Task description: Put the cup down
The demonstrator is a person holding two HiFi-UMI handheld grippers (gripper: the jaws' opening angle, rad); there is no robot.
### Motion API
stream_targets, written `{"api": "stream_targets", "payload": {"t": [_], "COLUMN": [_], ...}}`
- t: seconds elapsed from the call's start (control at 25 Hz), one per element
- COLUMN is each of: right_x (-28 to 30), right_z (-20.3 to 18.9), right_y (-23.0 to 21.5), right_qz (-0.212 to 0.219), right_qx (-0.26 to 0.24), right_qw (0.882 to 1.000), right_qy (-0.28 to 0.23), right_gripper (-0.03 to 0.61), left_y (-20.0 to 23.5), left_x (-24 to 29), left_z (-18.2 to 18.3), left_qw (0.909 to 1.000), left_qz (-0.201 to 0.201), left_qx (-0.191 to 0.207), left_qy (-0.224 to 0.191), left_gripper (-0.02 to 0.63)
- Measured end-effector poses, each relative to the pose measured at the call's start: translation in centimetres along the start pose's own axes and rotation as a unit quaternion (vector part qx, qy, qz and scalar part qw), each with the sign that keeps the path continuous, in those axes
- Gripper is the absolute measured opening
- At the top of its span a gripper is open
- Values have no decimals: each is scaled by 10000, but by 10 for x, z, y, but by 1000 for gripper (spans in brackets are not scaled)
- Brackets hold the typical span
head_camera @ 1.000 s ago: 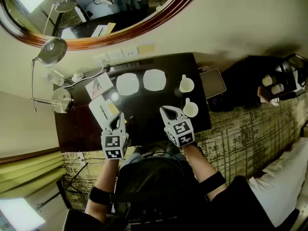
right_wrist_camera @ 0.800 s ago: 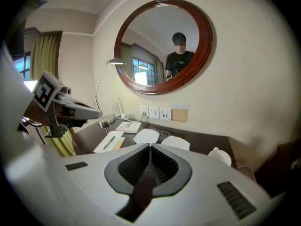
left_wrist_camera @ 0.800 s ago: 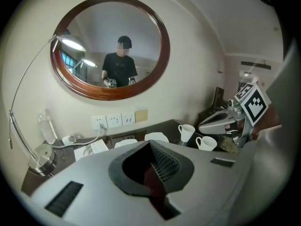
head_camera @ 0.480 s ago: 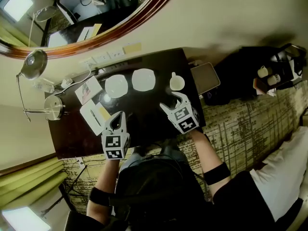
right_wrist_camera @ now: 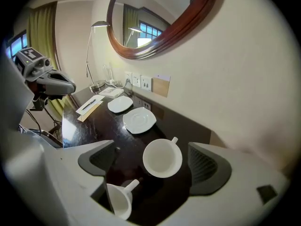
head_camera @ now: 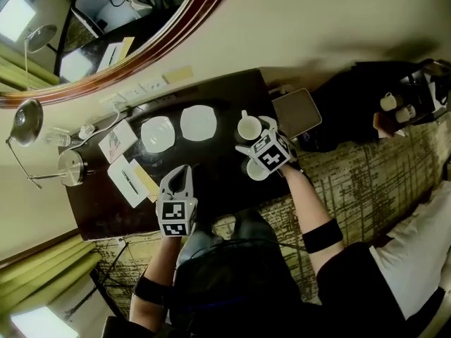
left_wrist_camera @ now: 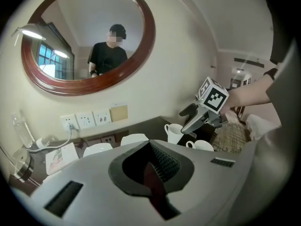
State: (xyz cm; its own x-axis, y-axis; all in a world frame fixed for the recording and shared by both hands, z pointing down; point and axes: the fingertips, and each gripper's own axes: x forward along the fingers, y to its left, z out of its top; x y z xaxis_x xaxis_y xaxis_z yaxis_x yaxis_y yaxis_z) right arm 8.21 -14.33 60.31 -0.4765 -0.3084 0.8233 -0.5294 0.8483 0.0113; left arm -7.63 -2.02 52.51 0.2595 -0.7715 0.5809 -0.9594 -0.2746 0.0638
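Jaws of the right gripper are opening around the upright cup at the desk's two o'clock, while the left gripper is hovering closed, empty.

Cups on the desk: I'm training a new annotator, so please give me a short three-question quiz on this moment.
1. What stands between the right tool's jaws?
2. How many white cups are on the desk? A one, B two, C four.
3. True or false: one saucer carries a cup.
Key: 1. An upright cup; the jaws are opening and the pads are clear of it. 2. B; a second cup sits nearby. 3. False; the near saucer and the far saucer are bare.
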Motion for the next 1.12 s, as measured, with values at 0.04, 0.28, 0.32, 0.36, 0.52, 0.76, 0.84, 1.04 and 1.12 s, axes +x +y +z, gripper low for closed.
{"api": "stream_targets", "payload": {"t": [0.04, 0.28, 0.32, 0.36, 0.52, 0.76, 0.84, 1.04, 1.12], "right_x": [7, 31, 36, 40, 53, 66, 67, 66, 65], "right_z": [-5, -9, -9, -10, -12, -24, -26, -21, -15], "right_y": [-3, -22, -23, -24, -21, -14, -16, -17, -18], "right_qz": [92, 431, 489, 560, 841, 968, 962, 859, 742], "right_qx": [7, -208, -211, -207, -261, -400, -384, -426, -516], "right_qw": [9999, 9984, 9981, 9977, 9953, 9924, 9922, 9935, 9945], "right_qy": [89, 298, 305, 320, 398, 646, 700, 610, 530], "right_gripper": [529, 532, 532, 532, 532, 474, 434, 431, 431], "left_y": [-3, -11, -11, -12, -15, -16, -14, -8, -4], "left_x": [5, 28, 29, 30, 36, 37, 36, 31, 28], "left_z": [1, 4, 3, 3, -2, -6, -6, -11, -13], "left_qw": [10000, 9999, 9998, 9998, 9996, 9995, 9994, 9993, 9992], "left_qz": [6, 134, 170, 197, 219, 241, 244, 268, 284], "left_qx": [2, -18, -27, -49, -129, -170, -184, -229, -246], "left_qy": [26, 57, 54, 62, 119, 147, 134, 127, 130], "left_gripper": [0, 0, 0, 0, 0, 0, 0, 0, 0]}}
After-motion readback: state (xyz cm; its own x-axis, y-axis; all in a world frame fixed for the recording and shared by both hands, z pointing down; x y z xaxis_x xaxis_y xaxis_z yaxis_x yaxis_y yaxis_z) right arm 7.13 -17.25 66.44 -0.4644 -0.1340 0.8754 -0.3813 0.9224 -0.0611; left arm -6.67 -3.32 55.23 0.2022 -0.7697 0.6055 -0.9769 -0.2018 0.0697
